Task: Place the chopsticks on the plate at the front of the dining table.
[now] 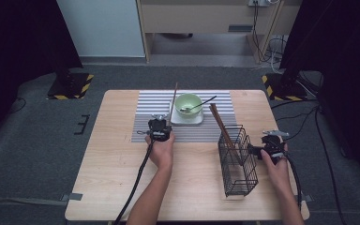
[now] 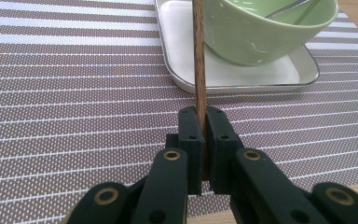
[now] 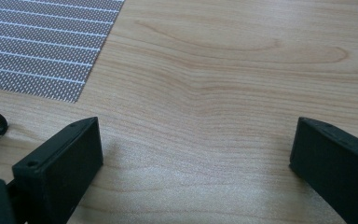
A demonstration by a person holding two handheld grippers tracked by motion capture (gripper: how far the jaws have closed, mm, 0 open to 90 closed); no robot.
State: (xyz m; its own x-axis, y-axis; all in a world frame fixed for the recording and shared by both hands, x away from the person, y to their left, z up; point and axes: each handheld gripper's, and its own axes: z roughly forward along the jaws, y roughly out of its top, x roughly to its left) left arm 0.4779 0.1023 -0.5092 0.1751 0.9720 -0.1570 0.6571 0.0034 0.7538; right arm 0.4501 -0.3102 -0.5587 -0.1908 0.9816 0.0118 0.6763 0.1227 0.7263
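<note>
My left gripper (image 1: 159, 127) stands over the near edge of the striped placemat (image 1: 150, 115) and is shut on a brown wooden chopstick (image 1: 173, 101). In the left gripper view the chopstick (image 2: 198, 56) rises from between the closed jaws of my left gripper (image 2: 204, 114), in front of the white tray (image 2: 242, 77) and the green bowl (image 2: 261, 32). My right gripper (image 1: 258, 149) hovers just right of the black wire basket (image 1: 237, 161), which holds more chopsticks (image 1: 220, 123). In the right gripper view my right gripper (image 3: 196, 140) is open over bare wood with nothing between its fingers.
The green bowl (image 1: 188, 104) sits on the white tray (image 1: 187, 120) at the mat's middle, with a metal spoon (image 1: 200, 105) resting in it. The wooden table (image 1: 117, 168) has bare room at the left and front. A corner of the placemat (image 3: 42, 46) lies at the upper left.
</note>
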